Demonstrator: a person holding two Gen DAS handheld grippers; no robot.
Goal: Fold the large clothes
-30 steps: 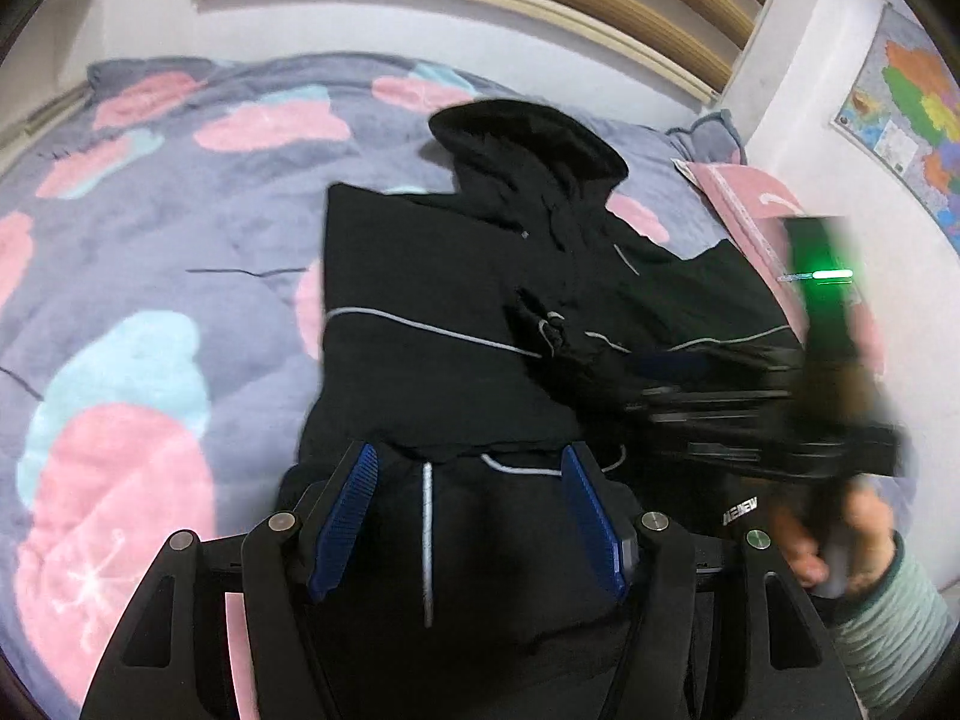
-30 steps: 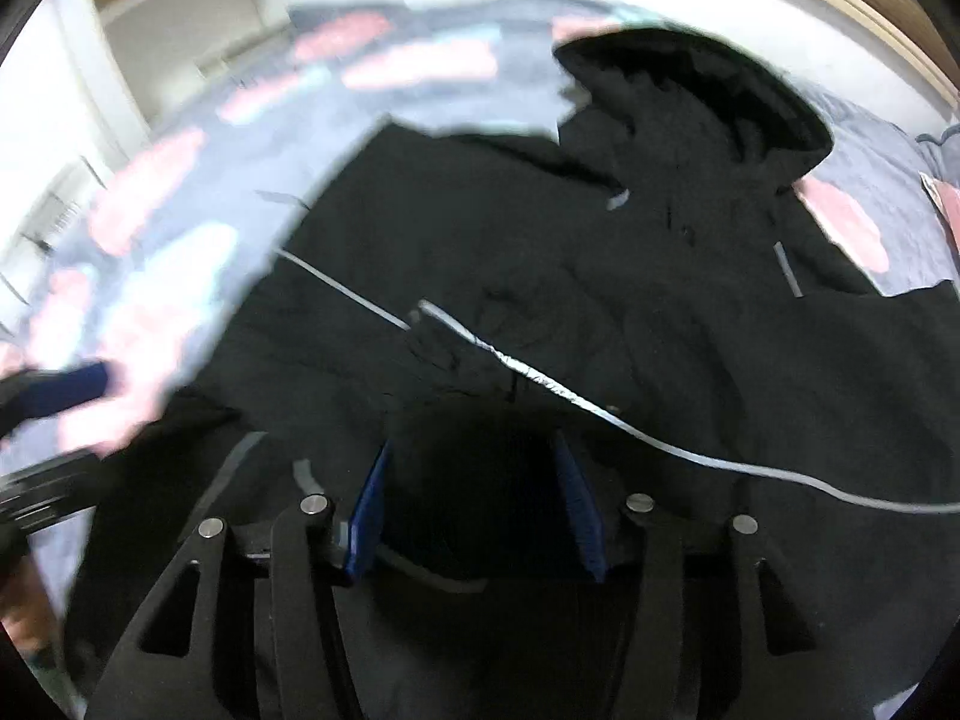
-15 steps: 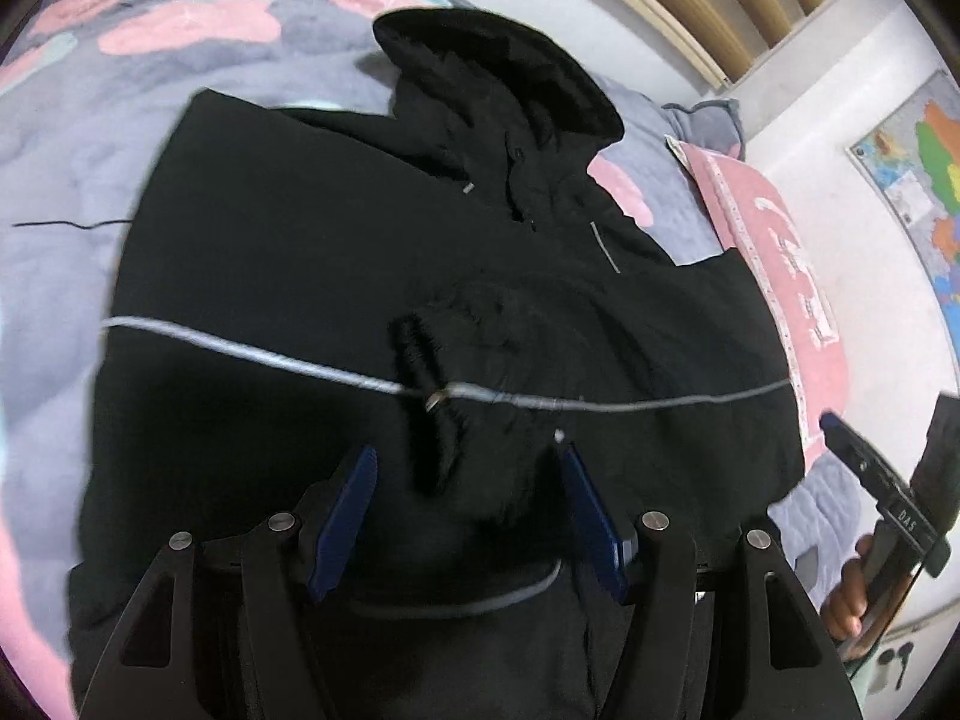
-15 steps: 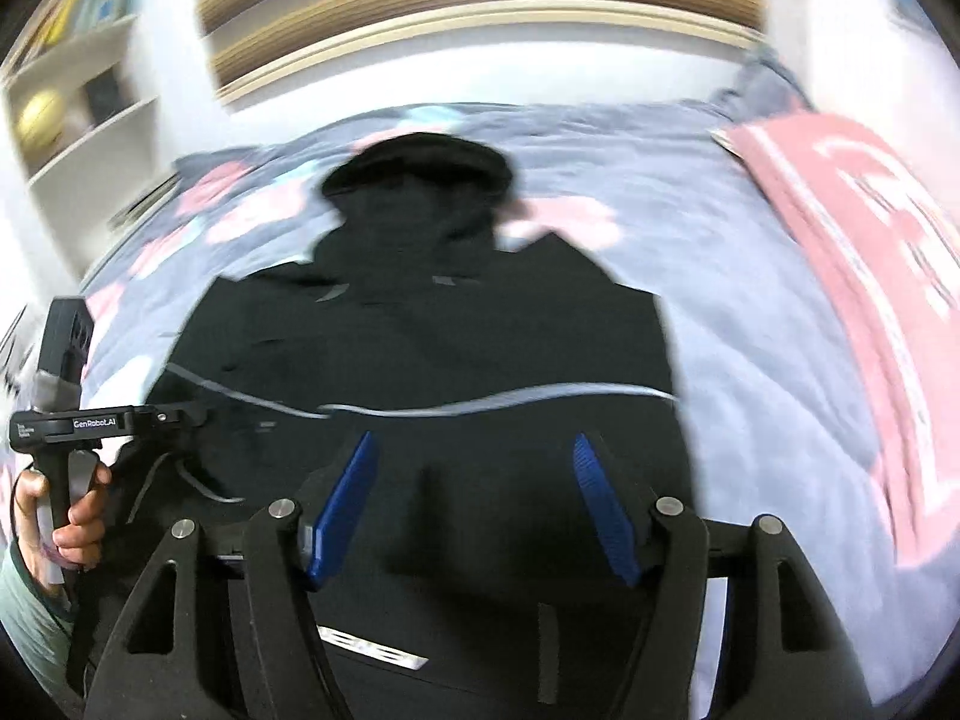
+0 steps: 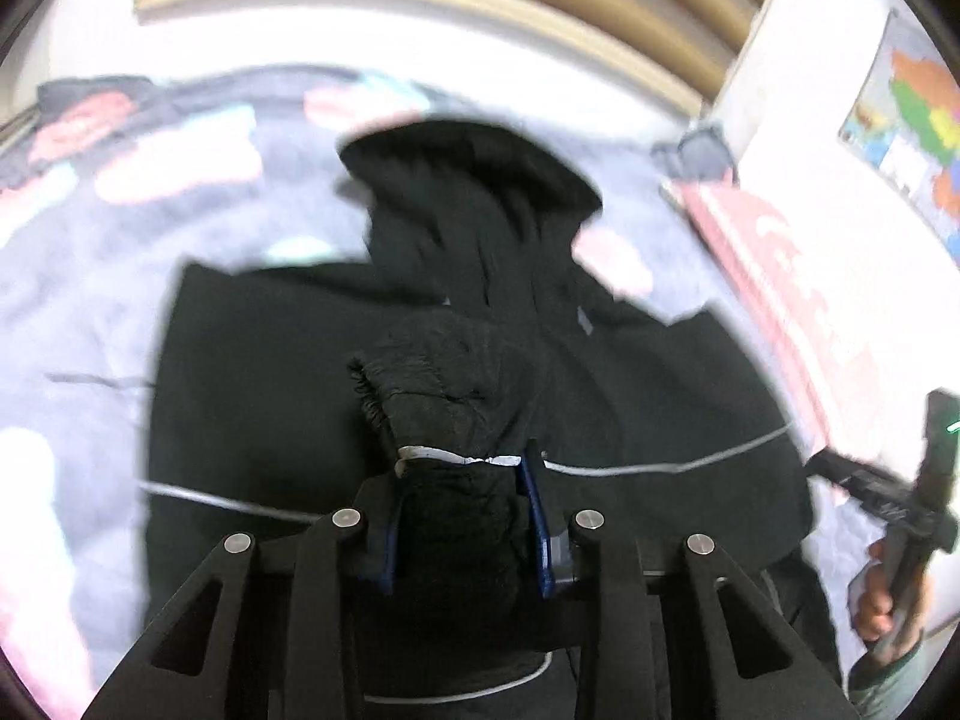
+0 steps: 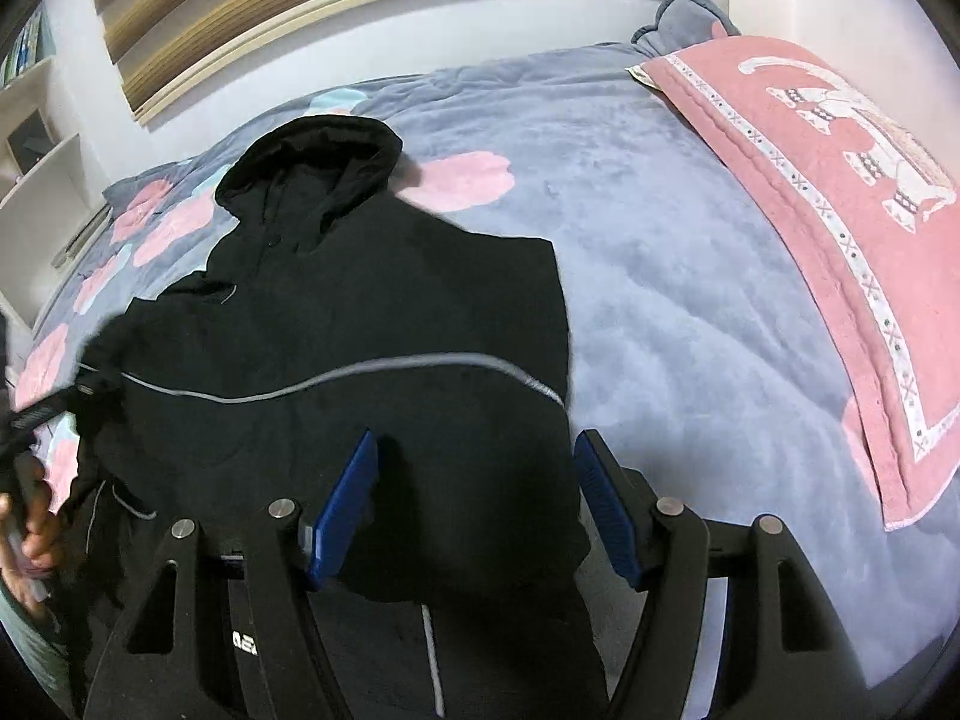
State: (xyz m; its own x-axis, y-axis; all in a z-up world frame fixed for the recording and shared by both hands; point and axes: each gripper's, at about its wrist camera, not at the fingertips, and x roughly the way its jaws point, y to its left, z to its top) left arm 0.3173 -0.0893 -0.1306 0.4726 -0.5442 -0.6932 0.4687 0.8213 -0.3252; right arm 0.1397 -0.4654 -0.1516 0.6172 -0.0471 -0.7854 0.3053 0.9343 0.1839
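Your left tongs [image 5: 462,516] are clamped on a bunched sleeve [image 5: 444,372] of the black hoodie [image 6: 360,312]; the cuff sticks up past the blue pads at the centre of the left view, with a thin white stripe crossing it right at the tips. Your right tongs [image 6: 480,504] stand wide apart over the hoodie's lower right edge, gripping nothing.

The hoodie lies flat on the bed [image 6: 660,276], hood [image 6: 318,162] toward the top of the frame, body filling the centre left of the right view. Its right side edge runs straight down the middle of that frame, just inside the right blue pad. Beyond that edge you have a broad stretch of bare grey blanket, reaching to the pink towel [image 6: 840,228] at the upper right. On the left of the left view, blanket with pink patches shows past the hoodie's other edge. The wall and wooden slats close off the top of both views.
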